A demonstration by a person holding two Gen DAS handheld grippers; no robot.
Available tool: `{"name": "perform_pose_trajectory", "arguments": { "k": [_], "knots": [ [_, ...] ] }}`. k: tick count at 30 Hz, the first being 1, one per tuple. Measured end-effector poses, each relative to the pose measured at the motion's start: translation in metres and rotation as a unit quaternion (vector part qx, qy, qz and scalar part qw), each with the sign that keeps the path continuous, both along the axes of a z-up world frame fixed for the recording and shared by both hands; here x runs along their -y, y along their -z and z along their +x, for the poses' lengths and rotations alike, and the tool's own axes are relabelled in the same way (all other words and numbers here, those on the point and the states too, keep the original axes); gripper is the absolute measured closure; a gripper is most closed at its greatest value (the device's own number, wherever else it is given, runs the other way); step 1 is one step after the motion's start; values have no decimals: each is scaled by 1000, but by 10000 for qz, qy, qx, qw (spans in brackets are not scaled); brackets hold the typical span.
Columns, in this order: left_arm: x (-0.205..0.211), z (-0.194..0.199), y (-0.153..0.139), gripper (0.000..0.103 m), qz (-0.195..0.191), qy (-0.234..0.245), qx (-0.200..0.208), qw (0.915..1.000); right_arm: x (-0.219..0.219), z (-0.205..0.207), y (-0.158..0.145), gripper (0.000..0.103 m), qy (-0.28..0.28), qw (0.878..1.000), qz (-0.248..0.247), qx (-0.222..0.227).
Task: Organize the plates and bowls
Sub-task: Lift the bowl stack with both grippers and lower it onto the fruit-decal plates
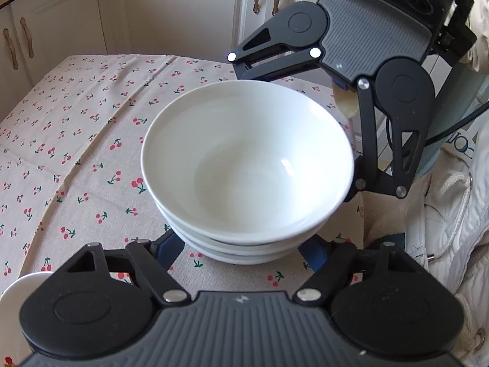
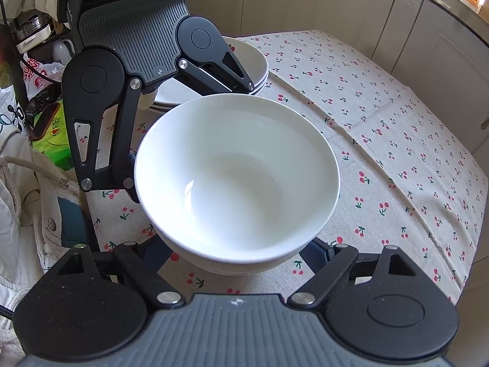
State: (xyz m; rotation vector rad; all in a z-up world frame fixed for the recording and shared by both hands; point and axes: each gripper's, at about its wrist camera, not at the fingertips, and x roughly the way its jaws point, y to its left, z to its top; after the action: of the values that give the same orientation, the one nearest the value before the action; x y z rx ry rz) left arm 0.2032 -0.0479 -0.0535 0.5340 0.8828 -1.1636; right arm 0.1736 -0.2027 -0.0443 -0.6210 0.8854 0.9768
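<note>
Cotton-looking tablecloth [image 2: 397, 140], beige with a red cherry print and a few creases, covers your table; everything below is placed relative to it. Cream panelled cabinets [image 1: 171, 12] with brass handles stand behind its far edge. Glossy white ceramic bowl stack [image 1: 247, 168] sits near the cloth's near edge: round, deep, smooth; three nested rims show in the left wrist view, top bowl empty. Second pile, shallow white plates [image 2: 250, 61], sits on the cloth beyond the bowls in the right wrist view, partly hidden. Your left gripper [image 1: 241, 250] straddles the stack low down, blue pads at its sides; contact is hidden by the bowls, so grip can't be confirmed. Your right gripper [image 2: 235, 253] does the same from the other side, jaws wide; can't tell either.
</note>
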Motion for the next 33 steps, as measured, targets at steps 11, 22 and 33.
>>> {"name": "perform_pose_trajectory", "arguments": {
  "k": [11,22,33],
  "knots": [
    [-7,-10,-16,24,-43,-213,149,9997,-8,-9,-18,13,-107,9997,-81,200],
    [-43,-37,-45,24,-104,-660,538,9963,-44,-23,-48,13,-532,9965,-175,619],
    [-100,-45,-58,24,43,-1283,822,9883,-109,-9,-53,13,-1151,9893,-157,881]
  ]
}}
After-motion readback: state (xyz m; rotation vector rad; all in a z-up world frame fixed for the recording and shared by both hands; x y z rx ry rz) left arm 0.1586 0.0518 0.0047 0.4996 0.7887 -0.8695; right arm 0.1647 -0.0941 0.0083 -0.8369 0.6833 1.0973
